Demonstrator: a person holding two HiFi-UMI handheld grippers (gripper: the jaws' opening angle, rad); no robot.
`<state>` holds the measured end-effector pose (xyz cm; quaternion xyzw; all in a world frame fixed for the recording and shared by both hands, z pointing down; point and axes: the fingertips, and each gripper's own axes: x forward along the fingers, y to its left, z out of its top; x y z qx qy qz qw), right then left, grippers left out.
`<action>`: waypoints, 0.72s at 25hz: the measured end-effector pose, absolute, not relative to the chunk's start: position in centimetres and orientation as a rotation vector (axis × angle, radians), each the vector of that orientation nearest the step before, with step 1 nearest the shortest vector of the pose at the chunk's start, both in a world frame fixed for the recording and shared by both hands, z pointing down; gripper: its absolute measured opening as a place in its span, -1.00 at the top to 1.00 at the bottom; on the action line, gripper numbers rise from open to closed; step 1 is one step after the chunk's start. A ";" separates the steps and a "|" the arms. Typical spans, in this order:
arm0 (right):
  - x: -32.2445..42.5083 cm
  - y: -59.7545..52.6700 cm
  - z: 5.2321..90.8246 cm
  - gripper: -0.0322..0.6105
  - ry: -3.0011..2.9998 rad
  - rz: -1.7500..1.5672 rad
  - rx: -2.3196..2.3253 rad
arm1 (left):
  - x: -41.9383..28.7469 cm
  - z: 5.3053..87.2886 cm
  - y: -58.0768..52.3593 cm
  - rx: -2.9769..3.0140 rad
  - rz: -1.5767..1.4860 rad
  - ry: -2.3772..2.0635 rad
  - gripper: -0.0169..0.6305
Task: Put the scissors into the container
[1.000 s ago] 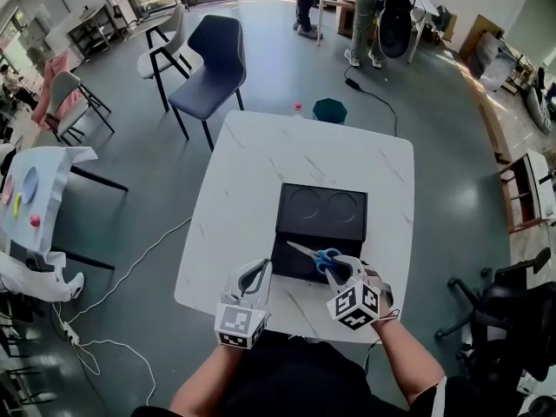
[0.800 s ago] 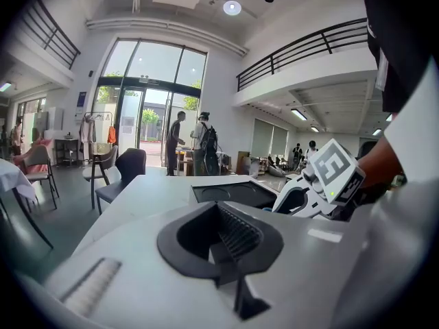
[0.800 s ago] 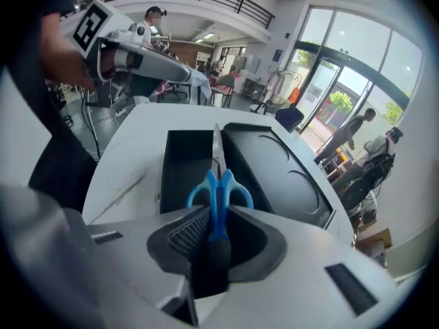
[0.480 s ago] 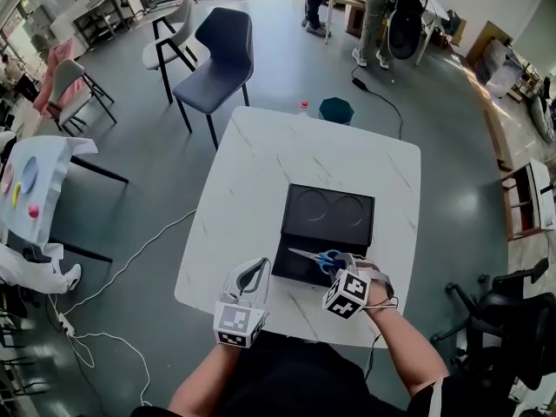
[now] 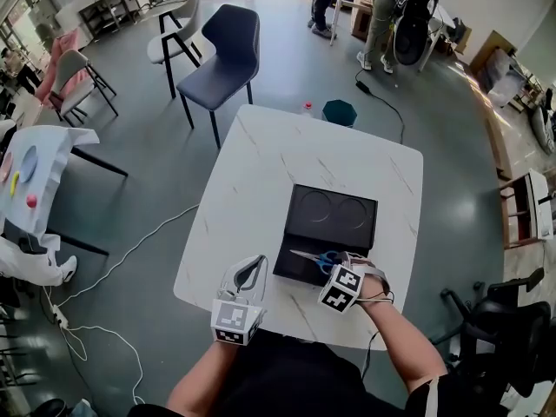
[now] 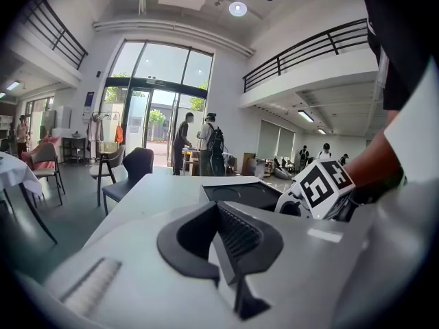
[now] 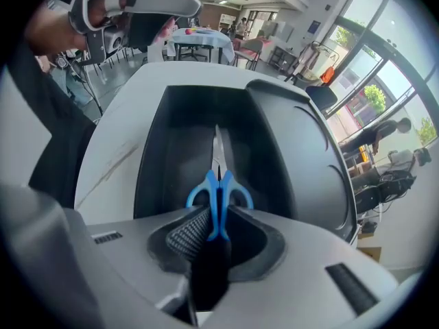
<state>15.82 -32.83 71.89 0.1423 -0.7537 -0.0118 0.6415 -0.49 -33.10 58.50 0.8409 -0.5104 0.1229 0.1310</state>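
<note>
Scissors point(image 7: 220, 208), blue-handled, pinched in right tool point(image 7: 218, 226) over matte black rectangular container point(image 7: 171, 139); left tool point(image 6: 223, 233) closed.

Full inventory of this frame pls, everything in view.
table: 1, white marble, centre
container: 1, black, on table, near right
scissors: 1, blue handles, over container, in right gripper
navy chair: 1, beyond table
grey chair: 1, beside navy chair
bin: 1, teal, floor at table's far edge
office chair: 1, black, floor right
cable: 1, white, floor left
people: at least 2, far background
left gripper: grey, shut, empty
right gripper: grey, shut on scissors
</note>
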 end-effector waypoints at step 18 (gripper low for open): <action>14.8 -33.0 65.3 0.64 -1.934 0.011 0.597 | -0.1 57.7 -32.5 2.479 0.339 -1.455 0.92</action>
